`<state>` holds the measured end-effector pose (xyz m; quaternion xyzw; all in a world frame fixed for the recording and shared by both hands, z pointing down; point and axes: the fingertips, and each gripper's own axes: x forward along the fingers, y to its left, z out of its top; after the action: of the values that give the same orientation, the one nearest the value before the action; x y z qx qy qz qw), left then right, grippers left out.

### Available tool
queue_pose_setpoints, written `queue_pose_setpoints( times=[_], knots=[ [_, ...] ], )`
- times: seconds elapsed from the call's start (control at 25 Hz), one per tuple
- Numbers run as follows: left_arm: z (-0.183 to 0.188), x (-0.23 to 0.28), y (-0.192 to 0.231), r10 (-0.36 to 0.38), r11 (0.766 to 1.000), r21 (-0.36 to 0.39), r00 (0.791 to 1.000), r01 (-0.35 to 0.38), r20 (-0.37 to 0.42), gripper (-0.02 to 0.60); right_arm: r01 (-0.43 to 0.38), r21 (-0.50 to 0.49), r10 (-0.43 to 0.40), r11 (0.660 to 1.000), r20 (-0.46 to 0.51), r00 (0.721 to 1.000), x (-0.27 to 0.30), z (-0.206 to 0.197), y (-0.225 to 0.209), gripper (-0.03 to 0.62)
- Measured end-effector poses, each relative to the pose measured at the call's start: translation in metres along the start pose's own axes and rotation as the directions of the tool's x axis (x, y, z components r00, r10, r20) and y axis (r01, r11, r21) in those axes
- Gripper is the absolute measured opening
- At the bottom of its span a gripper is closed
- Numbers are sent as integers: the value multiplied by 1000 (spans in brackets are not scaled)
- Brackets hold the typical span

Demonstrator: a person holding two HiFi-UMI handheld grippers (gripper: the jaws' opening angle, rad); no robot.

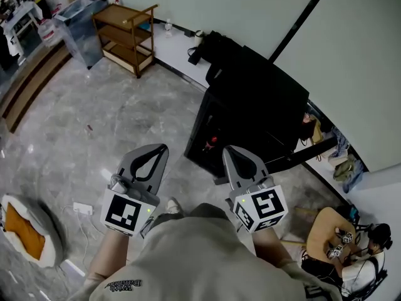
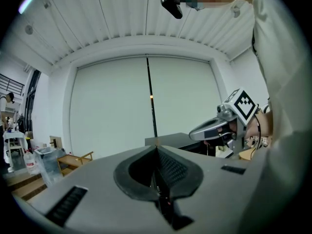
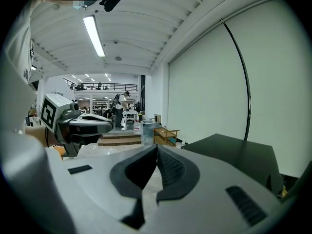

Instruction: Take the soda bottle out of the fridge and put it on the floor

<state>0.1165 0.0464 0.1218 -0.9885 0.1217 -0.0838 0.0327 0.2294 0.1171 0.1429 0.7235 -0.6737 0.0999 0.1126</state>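
A black fridge stands against the pale wall, its door closed. A small red spot shows on its front; I cannot tell whether that is the soda bottle. My left gripper and right gripper are held side by side close to my body, pointing at the fridge and short of it. Both are shut with nothing between the jaws. In the left gripper view the shut tips face the fridge top. In the right gripper view the tips sit left of the fridge.
A wooden shelf cart and a clear plastic bin stand at the back left on the grey marbled floor. A white and orange cushion and a power strip lie at the left. A seated person is at the lower right.
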Motion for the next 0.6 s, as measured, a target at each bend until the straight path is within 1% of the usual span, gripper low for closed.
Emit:
queue_pose_setpoints(
  times=[0.16,0.24,0.32,0.4,0.52,0.6],
  knots=[
    [-2,16,5,-12,1000,-10,1000,12,-16,6,10,5,-10,1000,-1,1000,8,1,-14,-3],
    [-1,25,6,-12,1000,-4,1000,12,-20,6,5,2,-5,1000,-15,1000,13,-2,-19,-3],
    [-3,33,3,-15,1000,-15,1000,15,-24,6,-2,3,2,1000,-27,1000,16,-7,-25,-3],
    [-6,40,0,-21,999,-38,999,19,-35,6,-3,3,3,1000,-39,999,19,-14,-32,-3],
    [-5,50,-1,-36,993,-110,999,33,-25,6,-3,5,3,1000,-64,998,29,-28,-43,-3],
    [-9,56,-1,-39,992,-120,999,35,-31,6,-1,26,3,1000,-87,996,37,-42,-52,-3]
  ],
)
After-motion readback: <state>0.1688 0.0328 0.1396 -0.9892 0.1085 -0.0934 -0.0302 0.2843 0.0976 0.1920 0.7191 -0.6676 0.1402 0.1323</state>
